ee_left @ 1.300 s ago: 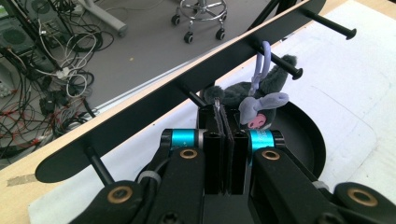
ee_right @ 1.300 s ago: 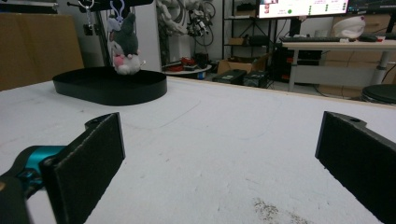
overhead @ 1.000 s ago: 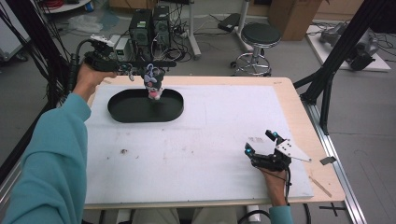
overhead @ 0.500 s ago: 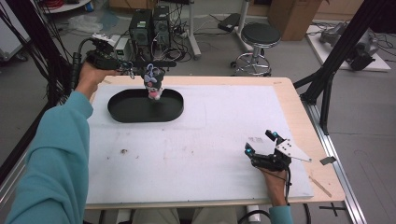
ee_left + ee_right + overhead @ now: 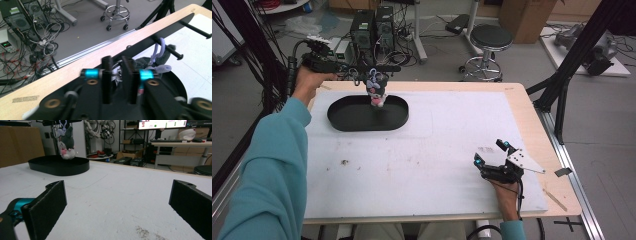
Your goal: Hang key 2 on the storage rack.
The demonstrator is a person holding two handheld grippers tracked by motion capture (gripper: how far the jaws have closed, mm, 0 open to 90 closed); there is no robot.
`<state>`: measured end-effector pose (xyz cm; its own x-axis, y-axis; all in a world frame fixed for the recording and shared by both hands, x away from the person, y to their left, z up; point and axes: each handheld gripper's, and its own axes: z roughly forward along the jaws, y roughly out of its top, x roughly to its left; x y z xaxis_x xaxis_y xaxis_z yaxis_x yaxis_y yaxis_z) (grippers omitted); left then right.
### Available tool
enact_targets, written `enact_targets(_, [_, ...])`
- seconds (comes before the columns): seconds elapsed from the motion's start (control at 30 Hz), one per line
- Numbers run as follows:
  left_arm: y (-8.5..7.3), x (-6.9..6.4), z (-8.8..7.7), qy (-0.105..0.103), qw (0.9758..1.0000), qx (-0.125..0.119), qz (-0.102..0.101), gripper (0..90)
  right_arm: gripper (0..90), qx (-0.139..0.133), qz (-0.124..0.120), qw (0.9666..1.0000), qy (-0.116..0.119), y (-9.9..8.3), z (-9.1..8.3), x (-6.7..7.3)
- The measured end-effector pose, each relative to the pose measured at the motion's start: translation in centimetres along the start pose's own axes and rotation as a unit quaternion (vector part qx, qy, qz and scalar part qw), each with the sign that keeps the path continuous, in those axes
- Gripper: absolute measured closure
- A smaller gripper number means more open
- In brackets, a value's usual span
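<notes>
A small grey and pink plush (image 5: 376,91) hangs by a lavender clip (image 5: 160,48) from a peg of a black bar (image 5: 160,31), just above a black oval tray (image 5: 343,119) at the far left of the table. My left gripper (image 5: 357,75) reaches in level at the plush's top. Its jaws (image 5: 117,61) have just been opening; a narrow gap shows, with a thin metal ring (image 5: 115,67) in it and the pads off it. My right gripper (image 5: 490,152) rests open on the white mat at the front right, and nothing lies between its pads (image 5: 117,202). From there the plush (image 5: 67,146) and tray (image 5: 58,166) stand far off.
A white mat (image 5: 437,150) covers the table, with a bare wooden rim (image 5: 532,115) around it. Computers (image 5: 372,27), cables and a stool (image 5: 489,40) stand on the floor beyond the far edge. A black stand leg (image 5: 562,85) rises at the right edge.
</notes>
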<state>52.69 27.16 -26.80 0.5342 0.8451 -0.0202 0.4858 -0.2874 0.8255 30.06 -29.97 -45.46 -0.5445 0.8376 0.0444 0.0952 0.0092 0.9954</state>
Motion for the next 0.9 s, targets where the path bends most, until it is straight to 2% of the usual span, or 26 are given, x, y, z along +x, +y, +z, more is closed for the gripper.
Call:
enact_targets(0.13, [0.0,0.1,-0.1,0.003,0.9999,-0.001,-0.015,55.2,0.6,0.000,0.000,1.0000,0.000,0.0,0.0,0.0])
enact_targets(0.2, [0.0,0.2,-0.1,-0.006,0.9996,-0.012,-0.025,38.9,0.6,0.000,-0.001,1.0000,0.000,0.0,0.0,0.0])
enact_targets(0.27, [0.1,0.0,-0.1,0.000,0.9993,-0.011,-0.034,14.4,0.6,0.000,-0.002,1.0000,0.000,0.0,0.0,0.0])
enact_targets(0.3, [0.1,-0.1,-0.2,-0.007,0.9993,-0.013,-0.035,4.9,0.6,0.000,-0.001,1.0000,0.000,0.0,0.0,0.0])
enact_targets(0.37, [-0.1,-0.5,-0.9,-0.023,0.9985,-0.038,-0.032,1.7,0.6,0.001,-0.001,1.0000,0.000,0.0,0.0,0.0])
enact_targets(0.43, [-0.3,-1.1,-1.8,-0.019,0.9971,-0.070,-0.025,1.7,0.6,0.000,-0.002,1.0000,0.002,0.0,0.0,-0.1])
enact_targets(0.47, [-0.4,-1.3,-2.2,-0.019,0.9966,-0.079,-0.015,1.7,0.6,0.000,-0.001,1.0000,0.001,0.0,0.0,0.0])
enact_targets(0.53, [-0.7,-1.6,-3.0,-0.018,0.9971,-0.074,-0.011,1.7,0.6,0.001,-0.001,1.0000,0.001,0.0,0.0,0.0])
enact_targets(0.57, [-0.9,-1.9,-3.5,-0.018,0.9966,-0.081,-0.003,1.7,0.6,0.001,-0.001,1.0000,0.002,0.0,0.0,-0.1])
enact_targets(0.73, [-2.4,-3.1,-5.3,-0.025,0.9927,-0.116,0.024,1.7,0.6,0.000,0.003,1.0000,0.002,0.0,0.0,-0.1])
enact_targets(0.87, [-4.2,-3.6,-6.4,-0.021,0.9897,-0.139,0.030,1.7,0.6,-0.001,0.000,1.0000,0.005,0.0,0.0,-0.1])
enact_targets(0.9, [-4.7,-3.9,-6.7,-0.026,0.9889,-0.143,0.031,1.7,0.6,0.000,0.003,1.0000,0.005,0.0,0.0,-0.2])
